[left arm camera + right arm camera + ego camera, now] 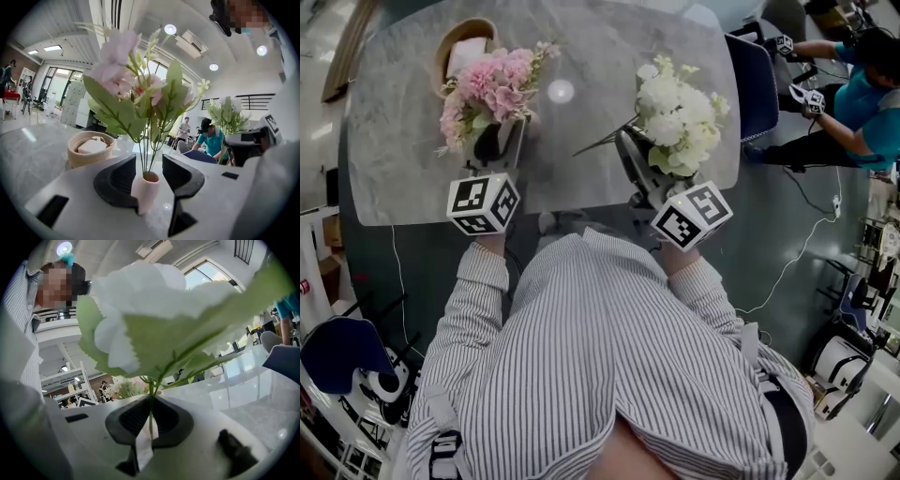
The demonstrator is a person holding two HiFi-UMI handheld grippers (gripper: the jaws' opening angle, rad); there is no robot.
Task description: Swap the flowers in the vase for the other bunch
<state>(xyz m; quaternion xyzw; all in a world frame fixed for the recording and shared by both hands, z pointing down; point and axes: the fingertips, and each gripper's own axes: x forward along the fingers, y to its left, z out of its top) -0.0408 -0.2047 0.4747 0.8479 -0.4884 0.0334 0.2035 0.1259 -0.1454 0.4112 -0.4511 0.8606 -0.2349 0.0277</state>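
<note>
- The left gripper [500, 142] stood with its jaws spread on either side of a small pink vase [146, 190] on the marble table [581, 159], not squeezing it.
- The pink flowers [492, 84] sat in that vase, stems upright, with a woven basket [91, 149] just behind.
- The right gripper [150, 418] was pressed together on the thin stem of the white bunch [678, 117], held off the table and well apart from the vase; a white tag [143, 448] hung below the jaws.
- The narrow vase looked top-heavy under its bouquet, so a nudge from either spread jaw could tip it.
- The pinched stem was slender, and the heavy white heads could swing or slip in the grip.
- Brought close, the two bunches' leaves could snag and drag the vase over.
</note>
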